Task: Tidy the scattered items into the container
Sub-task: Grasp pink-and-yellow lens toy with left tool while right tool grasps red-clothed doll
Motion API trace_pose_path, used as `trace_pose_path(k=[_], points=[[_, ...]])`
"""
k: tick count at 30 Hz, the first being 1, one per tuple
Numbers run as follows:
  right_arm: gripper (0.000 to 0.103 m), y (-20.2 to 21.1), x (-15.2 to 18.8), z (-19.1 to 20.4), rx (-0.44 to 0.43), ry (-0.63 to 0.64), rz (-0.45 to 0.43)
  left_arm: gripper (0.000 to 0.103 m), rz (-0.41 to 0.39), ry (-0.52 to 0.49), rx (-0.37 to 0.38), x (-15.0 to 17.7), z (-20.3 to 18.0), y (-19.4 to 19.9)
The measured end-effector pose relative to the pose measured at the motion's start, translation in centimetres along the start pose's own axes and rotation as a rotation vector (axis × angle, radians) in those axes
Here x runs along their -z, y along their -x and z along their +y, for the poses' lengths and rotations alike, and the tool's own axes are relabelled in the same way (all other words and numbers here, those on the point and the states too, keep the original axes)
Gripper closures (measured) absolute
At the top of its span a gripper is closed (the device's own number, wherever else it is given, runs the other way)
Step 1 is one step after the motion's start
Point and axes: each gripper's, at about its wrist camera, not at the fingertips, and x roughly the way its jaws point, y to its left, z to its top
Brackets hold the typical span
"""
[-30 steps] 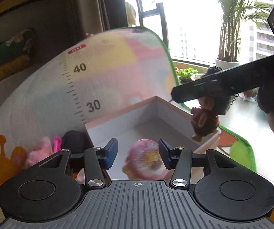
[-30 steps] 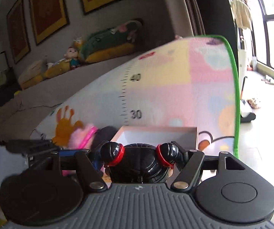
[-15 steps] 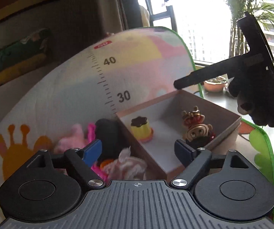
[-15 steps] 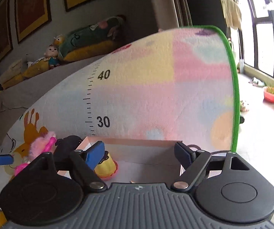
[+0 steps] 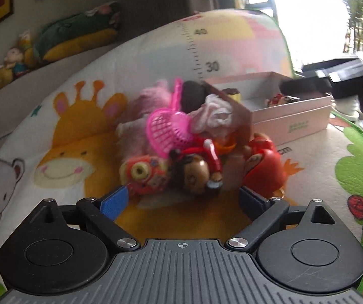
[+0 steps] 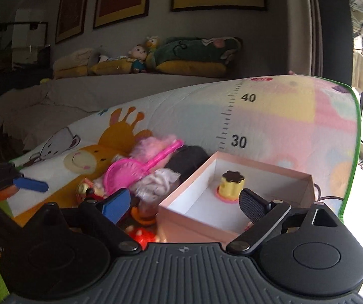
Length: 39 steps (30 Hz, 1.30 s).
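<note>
Taking the pink-walled box (image 6: 234, 195) on the play mat (image 6: 282, 124) as the landmark, the scattered toys lie in a heap against its left wall. Farthest left of it in the left wrist view is an orange round toy (image 5: 144, 174), then a brown-faced doll with a red hat (image 5: 196, 169), with a pink toy racket (image 5: 167, 131) and a pale crumpled cloth (image 5: 212, 116) behind them, and a red toy (image 5: 265, 167) right at the box's near corner. The left gripper (image 5: 181, 200) hovers just short of this heap with its jaws spread wide and nothing between them; half a second ago it looked over the box's left wall, and now it has swung left of the box to face the pile. Inside the box stand a yellow pudding-shaped toy (image 6: 232, 183) and, nearer its right end, a small red-and-white figure (image 5: 281, 99), the one the right gripper carried a second ago. The right gripper (image 6: 184, 202) hangs over the box's near wall, jaws parted and empty, and has shifted so that its left finger now fronts the toys left of the box.
</note>
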Motion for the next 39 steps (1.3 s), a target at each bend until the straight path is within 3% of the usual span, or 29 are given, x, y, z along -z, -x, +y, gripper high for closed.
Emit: trace_pose_path(k=[8, 13, 17, 22, 26, 33, 39], points=[[0.011, -0.9, 2.3, 6.4, -0.041, 0.196, 0.095, 0.005, 0.000, 0.121, -0.056, 1.4, 2.9, 0.9], [0.025, -4.3, 0.7, 8.9, -0.087, 0.145, 0.156, 0.005, 0.015, 0.229, -0.117, 2.2, 5.1, 1.1], [0.025, -8.1, -0.2, 10.6, -0.050, 0.144, 0.221, 0.005, 0.014, 0.290, -0.146, 2.7, 6.9, 1.6], [0.022, -10.4, -0.1, 11.9, -0.014, 0.186, 0.272, 0.004, 0.011, 0.325, -0.123, 3.2, 8.0, 1.9], [0.024, -10.1, 0.3, 12.4, -0.017, 0.223, 0.262, 0.004, -0.003, 0.311, -0.113, 2.7, 8.2, 1.7], [0.025, -5.0, 1.8, 12.9, -0.185, 0.252, 0.252, 0.004, 0.013, 0.276, -0.047, 0.2, 8.1, -1.4], [0.025, -1.7, 2.9, 12.4, -0.278, 0.233, 0.249, 0.004, 0.046, 0.126, 0.005, -1.7, 5.1, -6.0]])
